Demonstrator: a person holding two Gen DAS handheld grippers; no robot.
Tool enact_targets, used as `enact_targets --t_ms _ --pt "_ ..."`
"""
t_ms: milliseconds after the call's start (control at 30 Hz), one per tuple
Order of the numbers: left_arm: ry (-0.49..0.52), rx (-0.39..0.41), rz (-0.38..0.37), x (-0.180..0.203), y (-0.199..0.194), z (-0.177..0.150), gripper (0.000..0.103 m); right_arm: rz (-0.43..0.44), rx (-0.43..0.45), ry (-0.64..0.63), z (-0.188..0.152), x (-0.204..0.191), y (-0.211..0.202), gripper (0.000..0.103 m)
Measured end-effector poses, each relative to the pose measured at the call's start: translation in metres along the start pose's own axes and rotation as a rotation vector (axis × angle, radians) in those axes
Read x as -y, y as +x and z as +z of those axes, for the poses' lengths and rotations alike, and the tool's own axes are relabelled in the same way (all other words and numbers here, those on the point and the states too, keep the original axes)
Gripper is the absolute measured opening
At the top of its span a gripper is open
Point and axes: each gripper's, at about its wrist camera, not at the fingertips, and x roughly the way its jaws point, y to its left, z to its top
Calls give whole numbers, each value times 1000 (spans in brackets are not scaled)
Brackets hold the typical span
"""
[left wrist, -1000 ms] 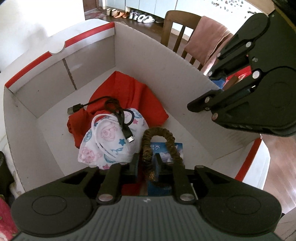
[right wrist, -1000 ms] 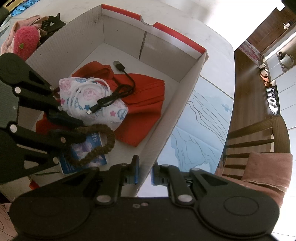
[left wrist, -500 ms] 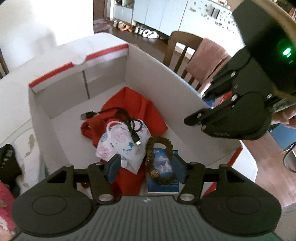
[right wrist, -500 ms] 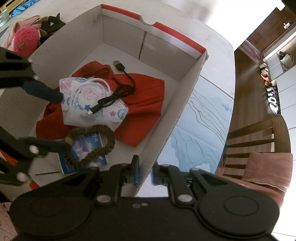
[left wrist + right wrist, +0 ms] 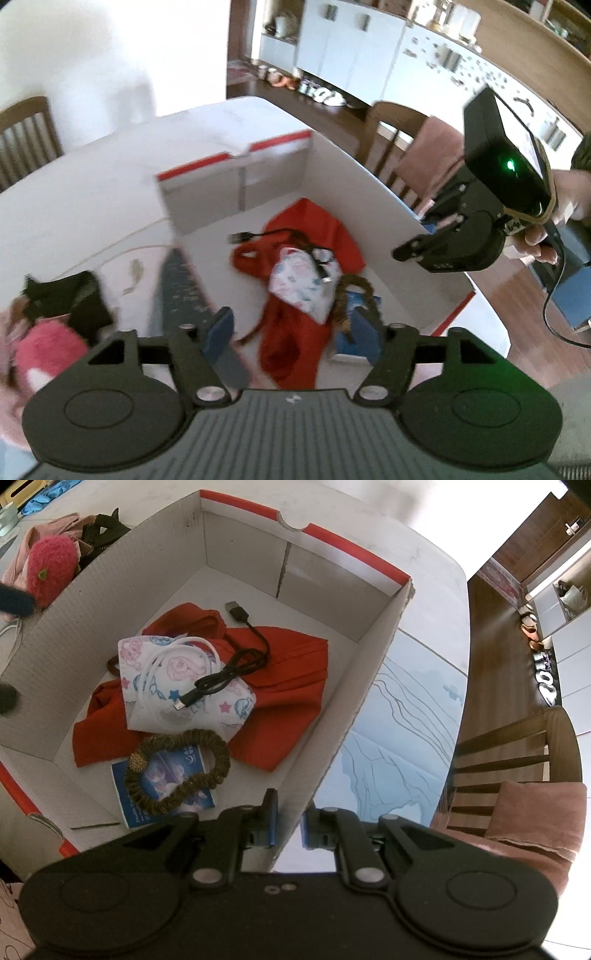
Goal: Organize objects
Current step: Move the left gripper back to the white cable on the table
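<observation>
White table (image 5: 424, 561) under cardboard box (image 5: 255, 557); left hand-held gripper (image 5: 291, 334) opening, empty; right hand-held gripper (image 5: 287, 821) clamps box wall.

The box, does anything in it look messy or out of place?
Mostly a loose heap: a black USB cable trails uncoiled across the patterned face mask and crumpled red cloth. The brown scrunchie lies on a blue packet. Nothing looks damaged.

Right gripper (image 5: 287, 821) clamped on the near wall of the cardboard box (image 5: 364, 686). Inside, toward the near corner: brown scrunchie (image 5: 177, 771) lying on a blue packet (image 5: 162, 786), touching the red cloth (image 5: 280, 701). Over the cloth, printed mask (image 5: 177, 686) (black USB cable (image 5: 229, 664) draped across).
</observation>
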Motion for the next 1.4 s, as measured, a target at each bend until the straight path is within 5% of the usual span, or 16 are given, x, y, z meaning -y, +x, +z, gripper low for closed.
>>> enact_targets --t_ms 133,367,533,933,1300,1400 --pt "-40 25 56 -26 -24 -10 84 6 -1 4 0 1 0 11" --pt "-132 18 155 -72 -46 -39 85 5 -4 0 1 2 0 11" --pt "-200 -8 217 -96 -45 -64 101 7 -6 0 1 2 1 11" --pt "-368 -147 318 -132 0 -125 101 1 -8 -3 1 0 1 11" --pt "-446 -201 403 -137 30 -135 100 -2 -10 -3 1 0 1 11" --pt "-453 -208 412 -136 34 -137 87 -2 -10 -4 1 0 1 11"
